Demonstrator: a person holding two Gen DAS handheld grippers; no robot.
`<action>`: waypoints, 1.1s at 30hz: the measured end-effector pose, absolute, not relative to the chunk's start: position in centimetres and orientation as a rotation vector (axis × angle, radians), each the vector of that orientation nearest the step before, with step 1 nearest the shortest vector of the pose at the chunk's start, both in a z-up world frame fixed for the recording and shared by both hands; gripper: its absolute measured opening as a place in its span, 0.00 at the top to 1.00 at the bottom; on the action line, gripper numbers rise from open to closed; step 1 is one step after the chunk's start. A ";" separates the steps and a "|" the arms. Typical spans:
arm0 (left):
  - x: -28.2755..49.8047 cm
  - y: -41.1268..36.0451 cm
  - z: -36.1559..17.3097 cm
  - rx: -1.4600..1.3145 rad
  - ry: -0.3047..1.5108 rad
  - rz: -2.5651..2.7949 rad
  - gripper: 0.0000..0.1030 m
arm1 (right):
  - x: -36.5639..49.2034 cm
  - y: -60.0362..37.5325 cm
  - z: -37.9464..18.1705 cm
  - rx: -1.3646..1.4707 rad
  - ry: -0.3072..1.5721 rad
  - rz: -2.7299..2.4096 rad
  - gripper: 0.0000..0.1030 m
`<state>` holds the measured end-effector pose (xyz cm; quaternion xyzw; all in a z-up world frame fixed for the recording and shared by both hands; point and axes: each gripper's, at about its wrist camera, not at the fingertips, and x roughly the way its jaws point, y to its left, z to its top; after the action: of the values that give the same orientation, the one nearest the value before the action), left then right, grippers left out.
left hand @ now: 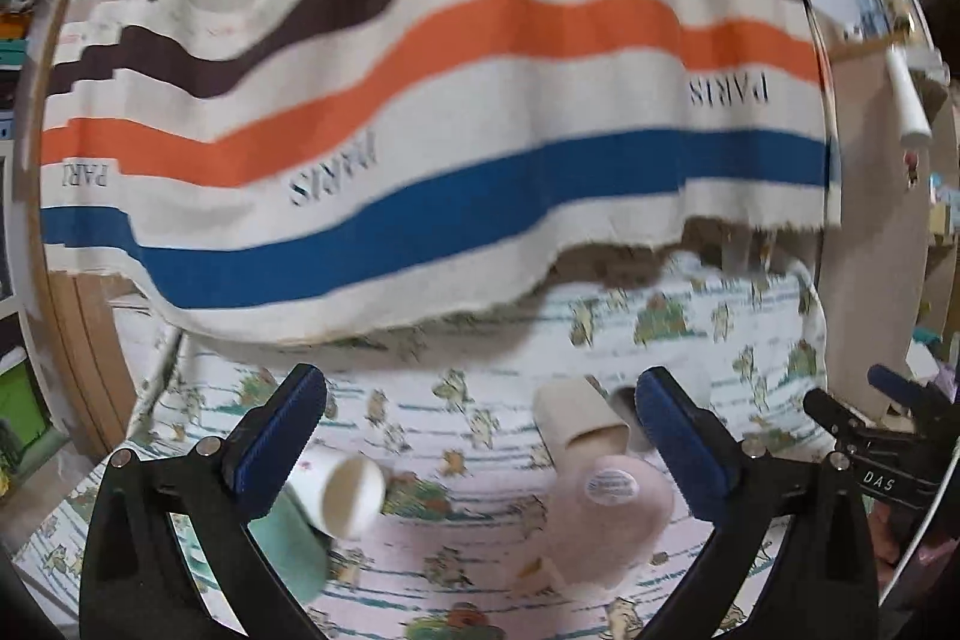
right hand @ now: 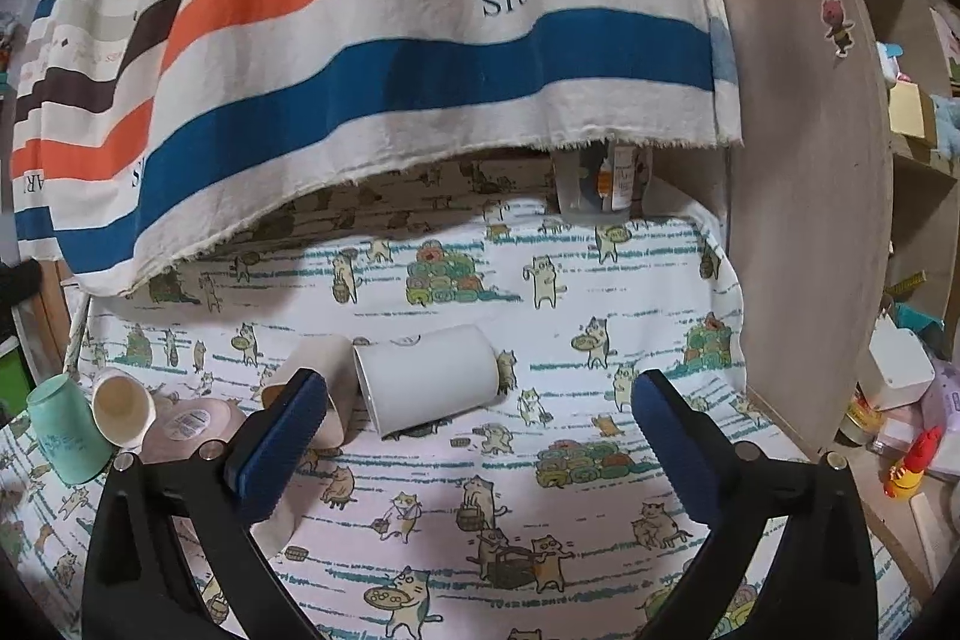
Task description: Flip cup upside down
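Several cups lie or stand on a cat-print cloth (right hand: 600,316). A white cup (right hand: 429,376) lies on its side ahead of my open, empty right gripper (right hand: 477,430). A beige cup (right hand: 324,370) lies on its side left of it, partly behind the left finger. A pink cup (right hand: 192,424) stands upside down, a small cream cup (right hand: 123,406) leans tilted, and a mint cup (right hand: 66,430) stands inverted at far left. My left gripper (left hand: 480,436) is open and empty above the pink cup (left hand: 612,514), beige cup (left hand: 579,412), cream cup (left hand: 348,496) and mint cup (left hand: 294,550).
A striped "PARIS" cloth (right hand: 390,58) hangs over the back of the surface. A clear jar (right hand: 603,184) stands under its edge. A wooden panel (right hand: 810,172) rises at the right, with cluttered shelves and small items (right hand: 900,382) beyond. The right gripper (left hand: 882,424) shows at the left view's right edge.
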<state>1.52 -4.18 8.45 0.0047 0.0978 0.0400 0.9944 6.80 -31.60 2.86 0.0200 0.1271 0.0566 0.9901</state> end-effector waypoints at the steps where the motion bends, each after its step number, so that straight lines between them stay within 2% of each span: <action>1: 1.1 -3.6 8.5 -0.001 0.183 0.079 0.00 | 6.7 -31.5 2.8 0.036 0.249 0.119 0.01; 7: 0.2 -1.8 6.8 -0.004 0.143 0.069 0.00 | 6.0 -30.2 2.5 -0.008 0.213 0.162 0.01; 18: 2.9 -0.7 1.6 -0.012 0.230 0.040 0.00 | 5.5 -28.7 1.9 -0.007 0.248 0.261 0.01; 26: 2.5 -2.3 0.4 0.071 0.202 -0.026 0.00 | 5.2 -27.9 1.2 0.006 0.263 0.262 0.01; 30: 3.9 -1.5 -0.2 -0.004 0.296 -0.042 0.00 | 5.0 -27.0 0.7 -0.045 0.250 0.249 0.01; 33: 3.7 -1.5 -0.2 -0.008 0.290 -0.020 0.00 | 5.1 -26.0 0.4 -0.084 0.269 0.275 0.01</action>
<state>3.71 -1.49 -0.23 -0.0038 0.1444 -0.0101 0.9895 5.06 -26.00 0.41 -0.0420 0.1338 0.1365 0.9807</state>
